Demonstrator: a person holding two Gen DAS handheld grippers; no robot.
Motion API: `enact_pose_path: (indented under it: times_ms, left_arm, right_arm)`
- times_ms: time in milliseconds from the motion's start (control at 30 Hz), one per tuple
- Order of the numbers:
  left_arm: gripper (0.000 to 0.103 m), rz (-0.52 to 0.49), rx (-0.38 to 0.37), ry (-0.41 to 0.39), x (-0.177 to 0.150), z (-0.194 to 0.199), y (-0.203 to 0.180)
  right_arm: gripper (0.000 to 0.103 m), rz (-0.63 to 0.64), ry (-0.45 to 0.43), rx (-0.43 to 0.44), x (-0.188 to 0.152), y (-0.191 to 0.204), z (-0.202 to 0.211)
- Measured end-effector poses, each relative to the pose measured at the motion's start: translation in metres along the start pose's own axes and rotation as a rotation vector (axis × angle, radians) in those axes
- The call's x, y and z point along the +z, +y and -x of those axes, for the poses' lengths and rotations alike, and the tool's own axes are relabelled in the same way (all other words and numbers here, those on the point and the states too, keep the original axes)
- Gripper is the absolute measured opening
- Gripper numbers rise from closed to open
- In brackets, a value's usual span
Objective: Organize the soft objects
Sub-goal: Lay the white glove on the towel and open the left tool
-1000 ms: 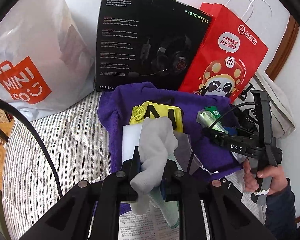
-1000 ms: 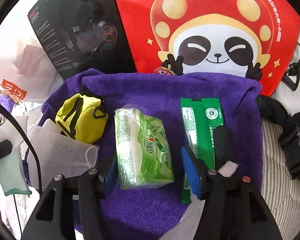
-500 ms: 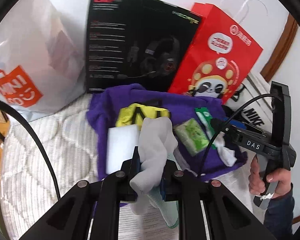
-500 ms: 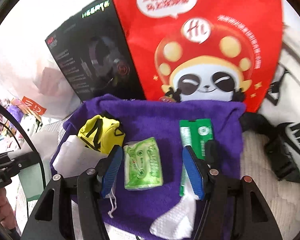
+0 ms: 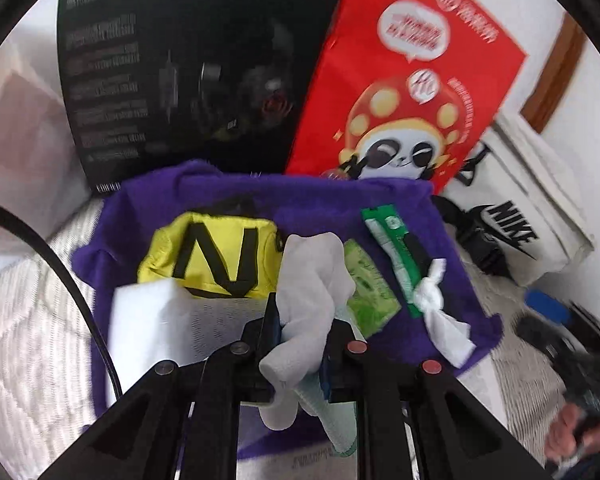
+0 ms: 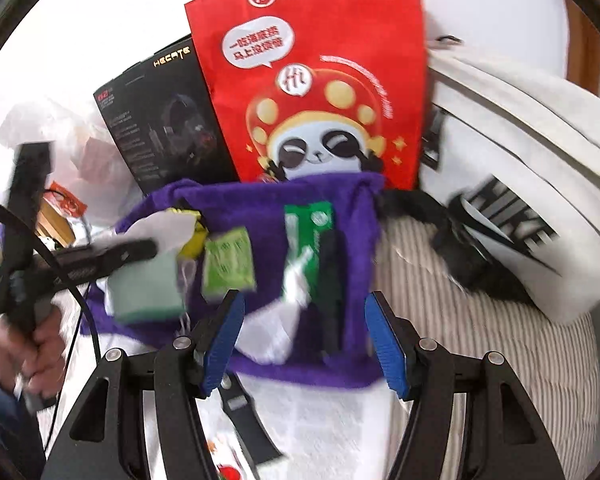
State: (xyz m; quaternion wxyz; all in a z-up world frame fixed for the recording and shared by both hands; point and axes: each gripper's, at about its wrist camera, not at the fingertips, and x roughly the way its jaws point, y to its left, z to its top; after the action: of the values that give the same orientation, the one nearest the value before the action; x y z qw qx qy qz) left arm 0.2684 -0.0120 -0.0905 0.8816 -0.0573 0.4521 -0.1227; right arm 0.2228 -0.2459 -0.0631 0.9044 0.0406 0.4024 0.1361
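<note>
Both grippers have pulled back from the purple towel (image 5: 228, 196) since a second ago — more of it shows now. Left gripper (image 5: 300, 344) pinches a grey sock (image 5: 312, 296) over the towel's near edge; the right gripper's (image 6: 304, 340) jaws stand spread, empty (blue pads bare), above the towel's near edge, where a green tissue pack (image 6: 228, 264) lies.

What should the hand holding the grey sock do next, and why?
Probably lower the grey sock onto the purple towel and let go. The left gripper is shut on it, above the towel where the other soft things already lie; the right gripper is open and empty.
</note>
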Motion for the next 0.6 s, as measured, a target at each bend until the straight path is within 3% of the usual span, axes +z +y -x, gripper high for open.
enact_pose_path:
  times_ms: [100,333,400,467,600]
  left_arm:
    - [0.015,0.022,-0.004,0.027,-0.003,-0.022,0.003]
    - [0.019,-0.038,0.038,0.029,-0.008,-0.039,-0.005]
    - [0.026,-0.041,0.042,0.036,-0.008,-0.039,-0.005]
    - [0.051,-0.037,0.038,0.046,-0.008,-0.036,-0.004]
    - [0.056,-0.053,0.042,0.028,-0.008,-0.028,-0.003]
  right_arm:
    - [0.062,-0.025,0.009,-0.005,-0.019,-0.008,0.008]
    - [0.062,-0.029,0.022,-0.02,-0.043,-0.01,0.013]
    - [0.062,-0.03,0.024,-0.021,-0.045,-0.009,0.012]
    - [0.062,-0.037,0.026,-0.002,-0.048,-0.007,0.013]
    - [0.062,-0.028,0.025,0.016,-0.057,0.0,0.016]
